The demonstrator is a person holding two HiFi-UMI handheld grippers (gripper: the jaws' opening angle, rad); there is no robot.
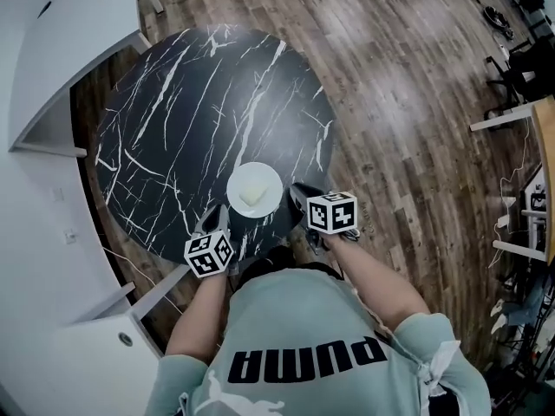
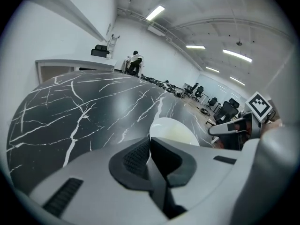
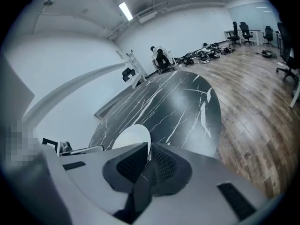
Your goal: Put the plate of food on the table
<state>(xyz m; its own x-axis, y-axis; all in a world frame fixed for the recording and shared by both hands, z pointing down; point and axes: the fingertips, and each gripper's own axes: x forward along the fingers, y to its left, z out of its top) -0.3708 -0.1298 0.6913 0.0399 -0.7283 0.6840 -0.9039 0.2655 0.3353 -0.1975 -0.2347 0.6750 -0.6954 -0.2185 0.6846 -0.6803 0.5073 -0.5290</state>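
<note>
A white plate (image 1: 254, 189) with a pale yellowish lump of food sits over the near edge of the round black marble table (image 1: 173, 120). My left gripper (image 1: 220, 212) grips the plate's near-left rim and my right gripper (image 1: 297, 191) grips its right rim. In the left gripper view the jaws (image 2: 150, 142) are closed on the thin rim of the plate (image 2: 171, 130). The right gripper view shows the same, jaws (image 3: 149, 149) closed on the plate (image 3: 131, 137). I cannot tell whether the plate rests on the table or hangs just above it.
White counters and cabinets (image 1: 52, 50) curve round the table's left side, and a low white unit (image 1: 95, 345) stands near my left elbow. Wooden floor (image 1: 416, 102) stretches to the right. Desks and chairs (image 1: 520, 59) stand at the far right.
</note>
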